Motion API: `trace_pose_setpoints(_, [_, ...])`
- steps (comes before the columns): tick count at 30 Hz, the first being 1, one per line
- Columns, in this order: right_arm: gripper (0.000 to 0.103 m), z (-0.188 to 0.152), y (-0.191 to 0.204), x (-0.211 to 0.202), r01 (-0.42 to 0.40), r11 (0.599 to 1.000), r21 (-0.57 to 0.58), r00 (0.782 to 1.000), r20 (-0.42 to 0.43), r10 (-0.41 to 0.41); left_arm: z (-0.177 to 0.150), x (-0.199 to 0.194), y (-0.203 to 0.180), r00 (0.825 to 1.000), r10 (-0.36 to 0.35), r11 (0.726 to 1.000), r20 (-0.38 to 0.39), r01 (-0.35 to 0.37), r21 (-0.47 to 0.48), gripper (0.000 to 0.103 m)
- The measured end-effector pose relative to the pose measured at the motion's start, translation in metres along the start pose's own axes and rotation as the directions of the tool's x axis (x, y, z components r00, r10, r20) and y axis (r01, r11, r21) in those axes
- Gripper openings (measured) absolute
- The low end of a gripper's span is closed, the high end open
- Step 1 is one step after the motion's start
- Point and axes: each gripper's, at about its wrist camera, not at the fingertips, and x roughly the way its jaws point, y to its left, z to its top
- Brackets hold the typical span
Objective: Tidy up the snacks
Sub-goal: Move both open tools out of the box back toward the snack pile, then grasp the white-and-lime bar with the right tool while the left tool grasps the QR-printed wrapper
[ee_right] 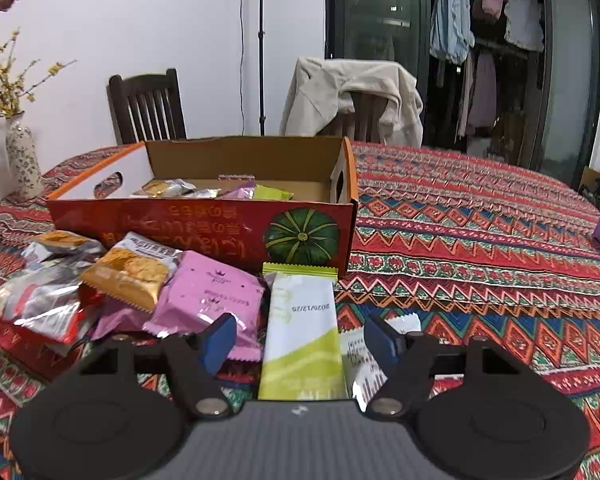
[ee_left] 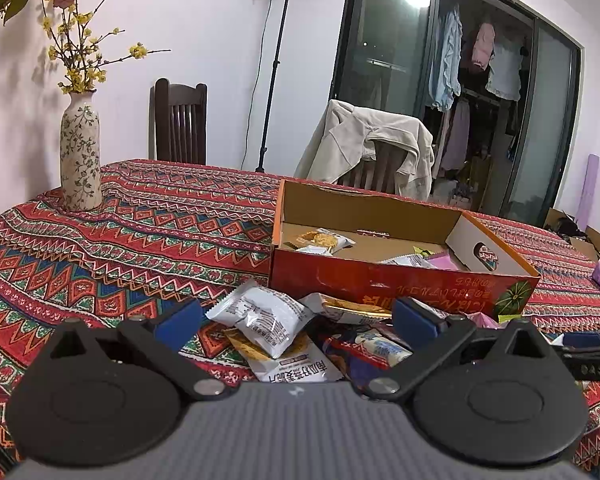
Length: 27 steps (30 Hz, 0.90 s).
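The right gripper [ee_right: 300, 340] straddles a green-and-white packet [ee_right: 302, 336], its jaws apart and not pressing it. The left gripper [ee_left: 296, 320] hangs open over the snack pile [ee_left: 268, 320] beside the cardboard box [ee_left: 380, 280].

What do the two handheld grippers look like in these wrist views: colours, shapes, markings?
Both look identical. The left gripper and right gripper each have a grey ribbed body with a small white mark, two round black discs at the sides, black link arms on silver pivot bolts, and blue pads on the fingers. No cables, sleeves or hands show clearly.
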Motion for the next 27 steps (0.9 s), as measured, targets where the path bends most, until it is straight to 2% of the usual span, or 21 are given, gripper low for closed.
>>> trace_pose_setpoints(9, [0.067,0.008,-0.003,0.025,0.023,0.999,0.024,0.999,-0.023,-0.023,0.000,0.002,0.001,1.000,0.010,1.000,-0.009,-0.010,-0.005,0.103])
trace_pose_setpoints(12, [0.055,0.003,-0.010,0.031,0.005,0.999,0.045,0.998,-0.057,-0.003,-0.001,0.002,0.001,1.000,0.011,1.000,-0.011,-0.011,-0.007,0.103])
trace_pose_setpoints(15, [0.053,-0.003,-0.007,0.031,0.006,1.000,0.011,0.998,-0.059,-0.005,0.000,0.004,0.000,1.000,0.015,1.000,-0.020,-0.015,-0.010,0.103])
trace_pose_setpoints(17, [0.042,-0.003,-0.004,0.031,-0.004,1.000,0.005,0.998,-0.057,0.004,0.000,0.004,-0.003,1.000,0.011,1.000,-0.024,-0.012,-0.007,0.103])
trace_pose_setpoints(19, [0.037,-0.003,-0.003,0.030,-0.015,1.000,-0.003,0.999,-0.051,0.015,0.000,0.004,-0.004,1.000,0.010,1.000,-0.024,-0.010,0.000,0.103])
trace_pose_setpoints(27, [0.037,-0.003,-0.006,0.003,-0.009,0.999,0.039,0.997,0.082,0.006,0.006,0.004,-0.013,0.999,0.022,1.000,-0.032,-0.022,0.004,0.103])
